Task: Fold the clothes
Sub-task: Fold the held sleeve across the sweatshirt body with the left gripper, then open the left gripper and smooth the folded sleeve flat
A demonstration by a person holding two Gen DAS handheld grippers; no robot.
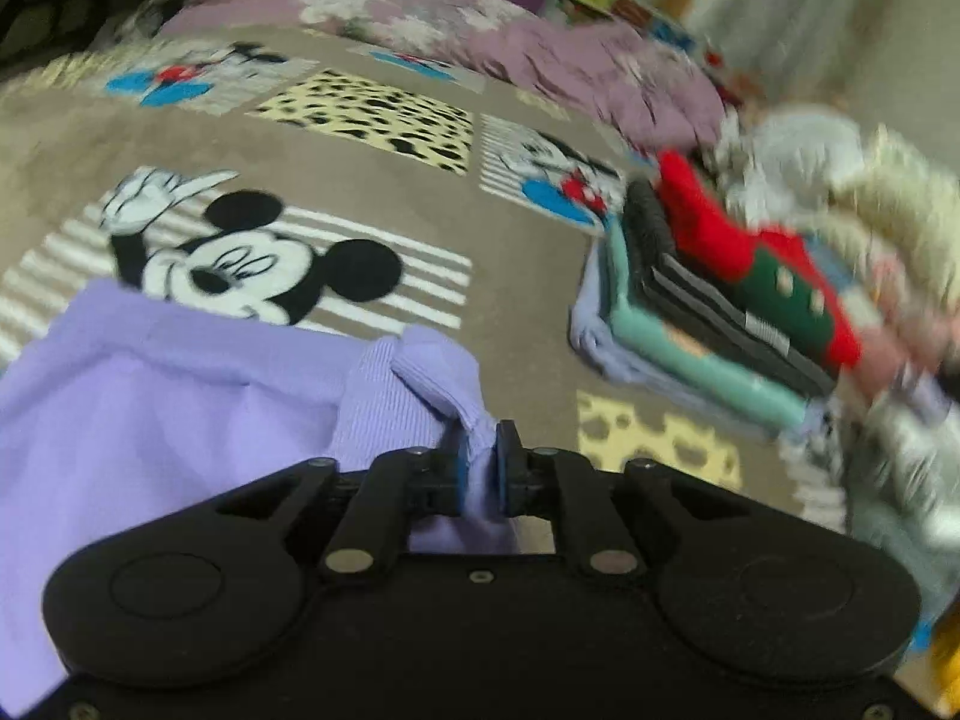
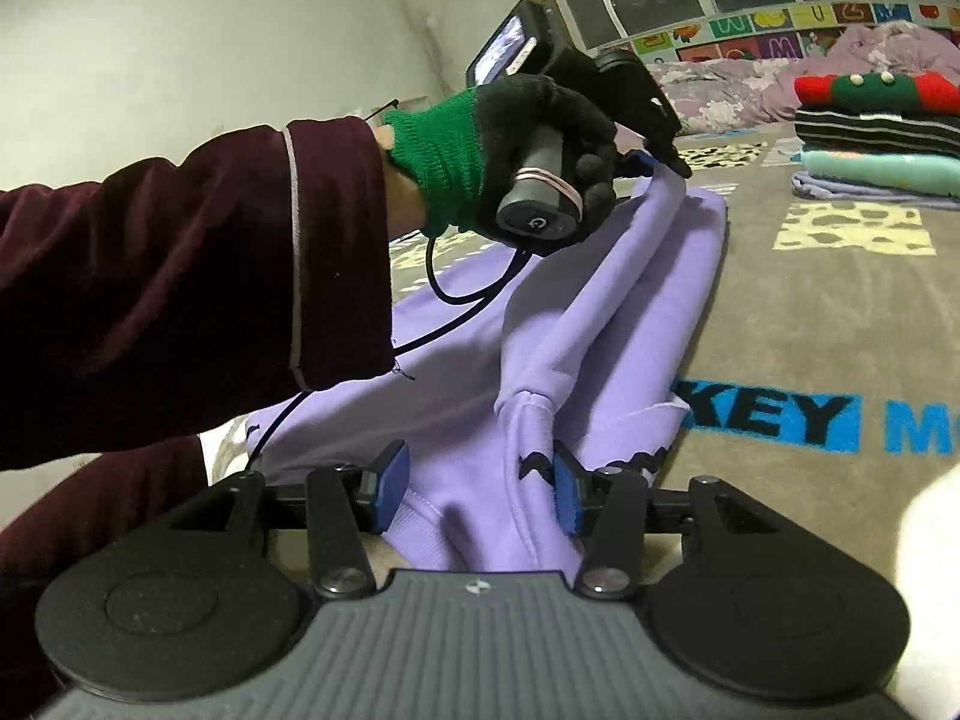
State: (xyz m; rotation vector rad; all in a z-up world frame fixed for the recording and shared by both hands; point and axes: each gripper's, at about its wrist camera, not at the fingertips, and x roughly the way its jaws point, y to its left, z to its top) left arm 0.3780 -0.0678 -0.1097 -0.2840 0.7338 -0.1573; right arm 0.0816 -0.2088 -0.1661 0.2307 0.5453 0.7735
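A lilac sweatshirt (image 2: 630,324) lies on the grey cartoon-print carpet. My left gripper (image 1: 480,468) is shut on the ribbed cuff of its sleeve (image 1: 414,384) and holds it lifted; the body of the sweatshirt (image 1: 150,408) spreads to the lower left. In the right wrist view the left gripper (image 2: 660,150), held by a gloved hand, pulls that sleeve (image 2: 600,300) up and away. My right gripper (image 2: 474,492) is open, its blue pads either side of the bunched shoulder and neck area with black lettering.
A stack of folded clothes (image 1: 720,300), red and green sweater on top, sits on the carpet to the right; it also shows in the right wrist view (image 2: 876,138). Loose pale garments (image 1: 870,192) lie behind it. A purple quilt (image 1: 480,30) lies at the back.
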